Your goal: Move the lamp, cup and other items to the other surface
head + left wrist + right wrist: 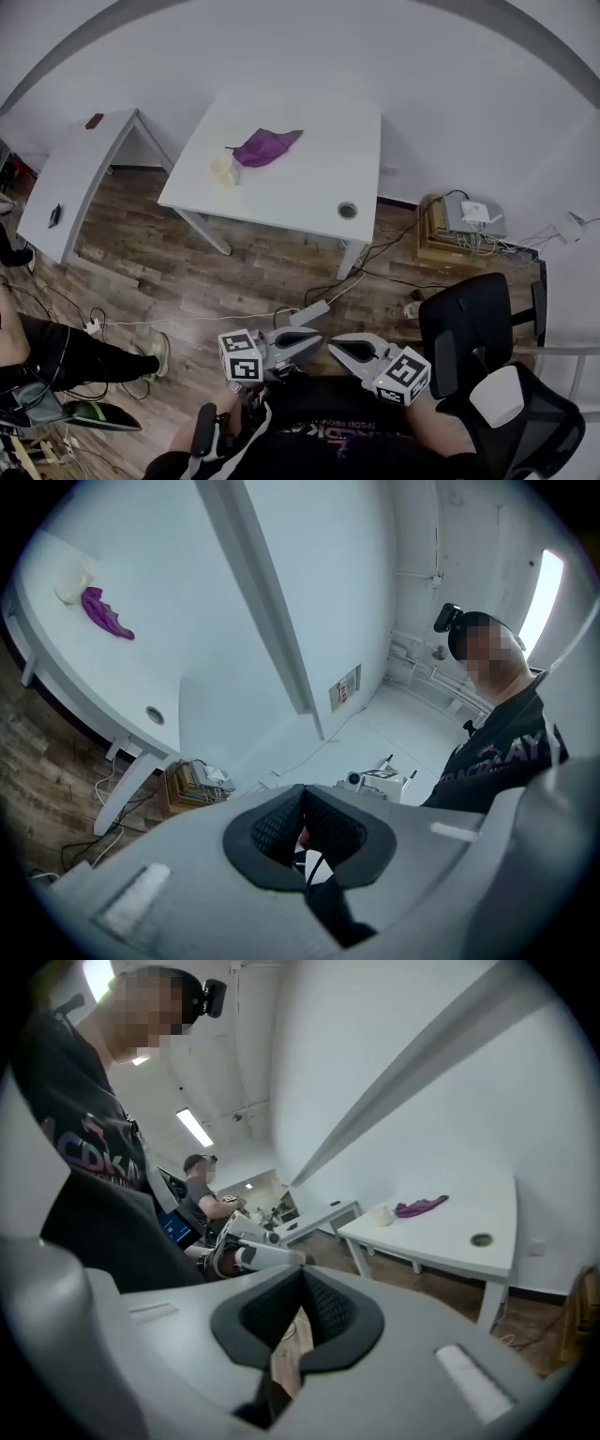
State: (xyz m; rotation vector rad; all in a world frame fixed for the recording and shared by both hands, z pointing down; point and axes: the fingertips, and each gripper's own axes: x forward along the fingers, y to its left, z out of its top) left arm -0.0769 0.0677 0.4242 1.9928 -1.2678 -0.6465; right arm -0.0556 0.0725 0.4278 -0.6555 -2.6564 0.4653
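The left gripper [313,339] and right gripper [338,345], at six o'clock, have their claws pinched together on nothing. On the white table [309,187], a cream cup [223,170] (contents unseeable) sits at eight o'clock of the purple cloth [265,146].

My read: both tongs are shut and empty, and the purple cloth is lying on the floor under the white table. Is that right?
Not quite. The purple cloth lies on top of the white table, beside a small cream object, not on the floor; the head view shows this. The rest stands: the left tongs and right tongs are shut and empty.
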